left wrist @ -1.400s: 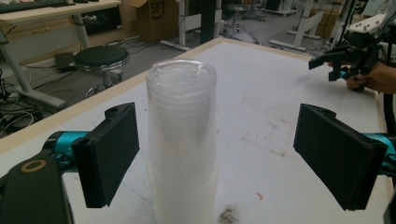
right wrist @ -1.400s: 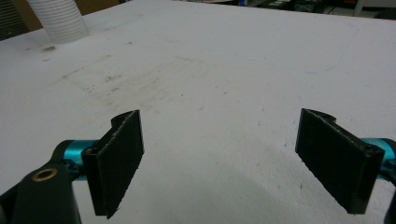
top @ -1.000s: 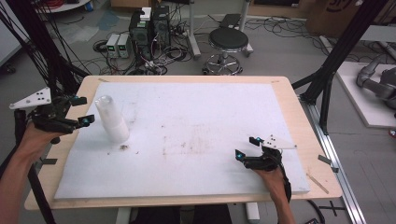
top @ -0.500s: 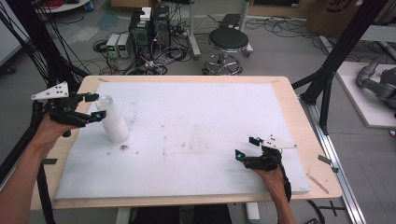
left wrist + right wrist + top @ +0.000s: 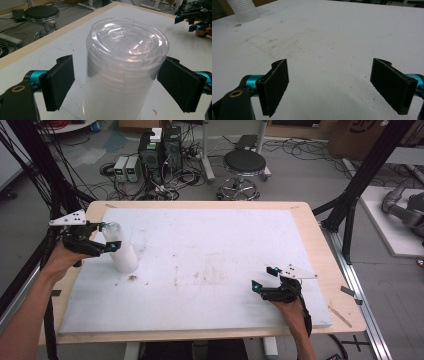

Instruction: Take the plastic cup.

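High view: left tool [image 5: 107,236] at cup stack [image 5: 121,251], far left on white counter [image 5: 210,255]; right tool [image 5: 264,278] near right, low over counter, well apart.

Left gripper view: jaws wide, flanking stack [image 5: 125,70], small gaps either side. Embossed writing on top, unreadable.

Right gripper view: jaws wide open, empty; stack [image 5: 243,10] far left.

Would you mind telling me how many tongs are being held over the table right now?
2. The left tongs sit at the table's left edge, jaws open either side of the stack of clear cups; the right tongs rest open near the front right.
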Tool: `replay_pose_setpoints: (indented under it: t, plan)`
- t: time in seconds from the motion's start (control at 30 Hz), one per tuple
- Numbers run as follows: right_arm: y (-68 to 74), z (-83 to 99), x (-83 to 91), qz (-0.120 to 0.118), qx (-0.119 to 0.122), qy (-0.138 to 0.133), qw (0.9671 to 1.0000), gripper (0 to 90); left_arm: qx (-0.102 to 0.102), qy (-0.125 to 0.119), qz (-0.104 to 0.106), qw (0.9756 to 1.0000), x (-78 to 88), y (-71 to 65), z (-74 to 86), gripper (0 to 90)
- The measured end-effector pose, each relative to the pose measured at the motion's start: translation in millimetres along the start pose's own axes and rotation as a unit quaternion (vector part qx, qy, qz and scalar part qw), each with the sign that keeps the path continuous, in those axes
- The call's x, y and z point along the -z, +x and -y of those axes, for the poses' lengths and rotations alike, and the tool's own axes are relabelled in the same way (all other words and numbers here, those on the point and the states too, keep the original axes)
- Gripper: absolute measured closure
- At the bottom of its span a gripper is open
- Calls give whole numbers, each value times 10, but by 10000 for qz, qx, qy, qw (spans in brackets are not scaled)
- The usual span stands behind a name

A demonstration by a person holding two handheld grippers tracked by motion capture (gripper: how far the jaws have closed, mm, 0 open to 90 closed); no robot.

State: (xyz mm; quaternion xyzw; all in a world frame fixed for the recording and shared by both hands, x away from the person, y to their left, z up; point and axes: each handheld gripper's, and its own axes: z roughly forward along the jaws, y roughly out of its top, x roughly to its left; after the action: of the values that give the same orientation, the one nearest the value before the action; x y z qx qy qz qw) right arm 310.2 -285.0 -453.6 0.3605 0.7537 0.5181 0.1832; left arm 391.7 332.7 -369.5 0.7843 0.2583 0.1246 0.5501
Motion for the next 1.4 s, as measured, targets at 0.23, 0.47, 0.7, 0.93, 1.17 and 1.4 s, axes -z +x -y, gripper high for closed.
replay_pose_setpoints:
  t: [0.23,0.47,0.7,0.93,1.17,1.4]
  plan:
    - [1,0,-1,-6,-1,18,10000,149,-3,89,-33,10000,-24,-1,-4,178]
    - [2,-1,-1,6,-18,20,10000,149,20,228,-50,9997,-48,-5,2,249]
    - [4,0,0,0,-12,36,10000,149,4,226,-32,9997,-45,-9,0,313]
    - [2,-2,-3,7,-28,54,10000,149,-18,231,-46,9997,-36,-18,-4,335]
    - [3,-2,-3,6,-34,59,10000,149,-19,237,-58,9997,-34,-26,-9,335]
    - [3,-2,-6,11,-29,64,10000,149,12,270,-76,9996,-22,-31,-37,334]
